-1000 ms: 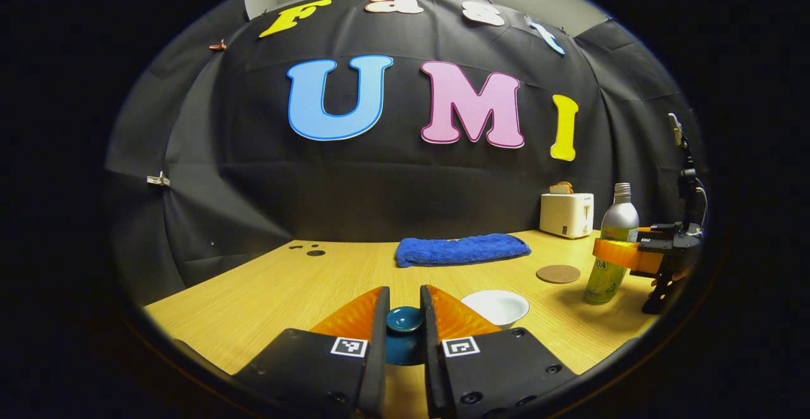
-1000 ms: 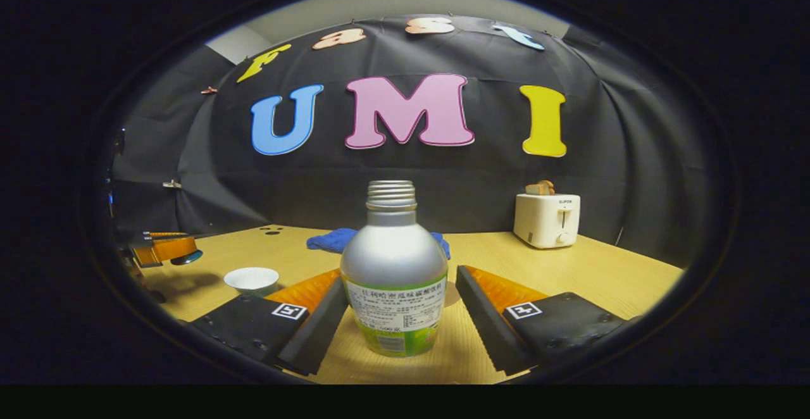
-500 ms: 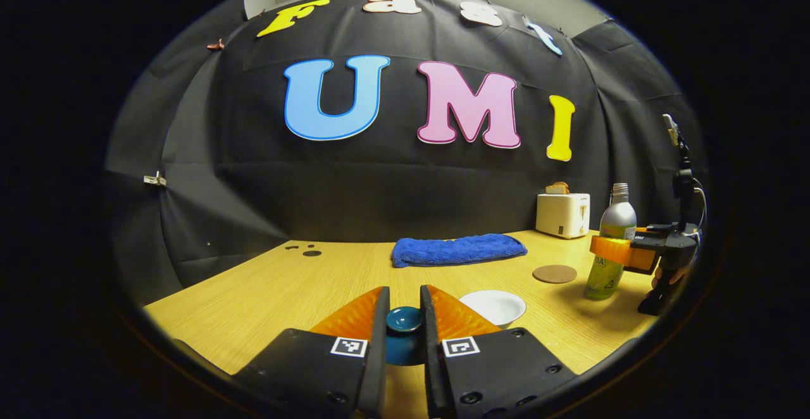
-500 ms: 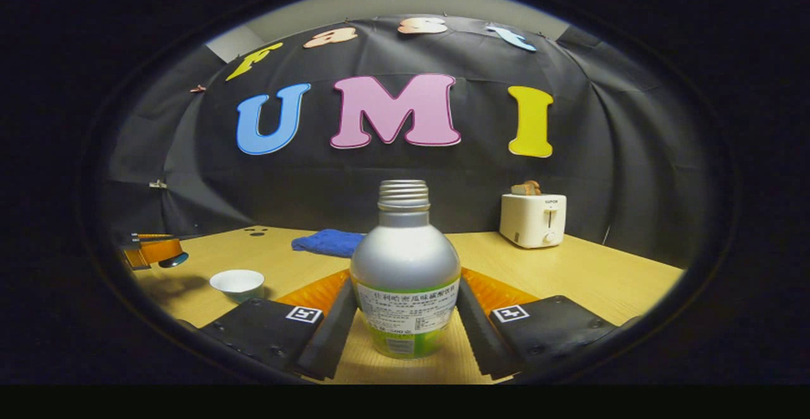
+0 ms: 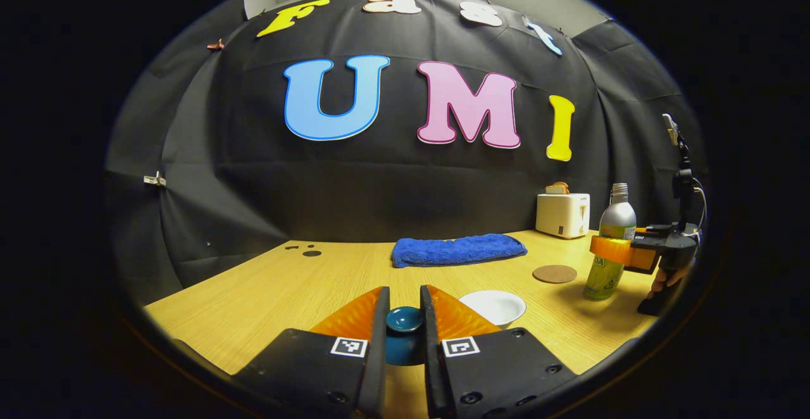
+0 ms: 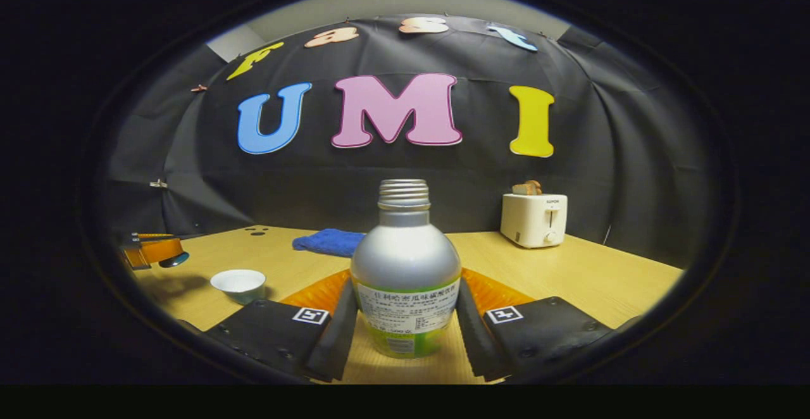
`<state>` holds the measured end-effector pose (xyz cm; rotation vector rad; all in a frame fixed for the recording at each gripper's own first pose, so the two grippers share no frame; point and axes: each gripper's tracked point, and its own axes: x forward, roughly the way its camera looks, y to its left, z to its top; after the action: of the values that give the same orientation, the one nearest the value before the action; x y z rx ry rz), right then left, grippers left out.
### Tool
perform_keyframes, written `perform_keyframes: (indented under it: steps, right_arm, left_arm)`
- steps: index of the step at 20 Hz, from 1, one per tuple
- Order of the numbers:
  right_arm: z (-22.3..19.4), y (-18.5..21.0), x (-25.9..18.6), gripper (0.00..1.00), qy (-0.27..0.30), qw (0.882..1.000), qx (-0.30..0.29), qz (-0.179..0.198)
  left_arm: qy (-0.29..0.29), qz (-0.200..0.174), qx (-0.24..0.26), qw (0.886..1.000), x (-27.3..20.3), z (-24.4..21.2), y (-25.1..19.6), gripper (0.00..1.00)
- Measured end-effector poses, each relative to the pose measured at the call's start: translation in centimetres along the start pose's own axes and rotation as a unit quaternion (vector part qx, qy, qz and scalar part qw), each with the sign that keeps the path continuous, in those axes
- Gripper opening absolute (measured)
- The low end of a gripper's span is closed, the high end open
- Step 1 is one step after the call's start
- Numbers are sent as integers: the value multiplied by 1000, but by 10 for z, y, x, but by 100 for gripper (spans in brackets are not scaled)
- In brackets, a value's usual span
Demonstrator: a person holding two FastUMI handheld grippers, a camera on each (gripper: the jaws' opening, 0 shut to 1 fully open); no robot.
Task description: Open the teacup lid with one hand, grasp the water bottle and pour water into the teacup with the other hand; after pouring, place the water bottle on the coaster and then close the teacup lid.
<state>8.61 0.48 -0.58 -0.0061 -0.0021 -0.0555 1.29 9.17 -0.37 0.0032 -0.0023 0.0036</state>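
Teal lid (image 5: 404,319) clamped in left gripper (image 5: 404,308), off teacup (image 5: 493,306). Right gripper (image 6: 405,299) jaws pressed on water bottle (image 6: 405,267). Next: lift, carry to teacup, tilt gently.

Right claw (image 6: 405,333) clamped around upright water bottle (image 6: 405,273)

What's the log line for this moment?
left gripper: shut on lid | right gripper: shut on bottle | teacup: open | pour: pending
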Motion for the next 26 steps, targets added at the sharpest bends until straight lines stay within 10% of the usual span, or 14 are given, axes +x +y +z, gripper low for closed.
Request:
perform_keyframes:
  steps: [6,12,26]
  right_arm:
    - [29,2,7,75,3,999,-43,8]
    - [42,21,25,75,-4,976,-216,26]
    - [39,90,54,74,-81,827,-553,61]
  left_arm:
    - [1,13,0,1000,6,0,15,29]
    - [2,49,0,999,12,-2,56,29]
    - [3,90,0,996,34,-3,120,29]
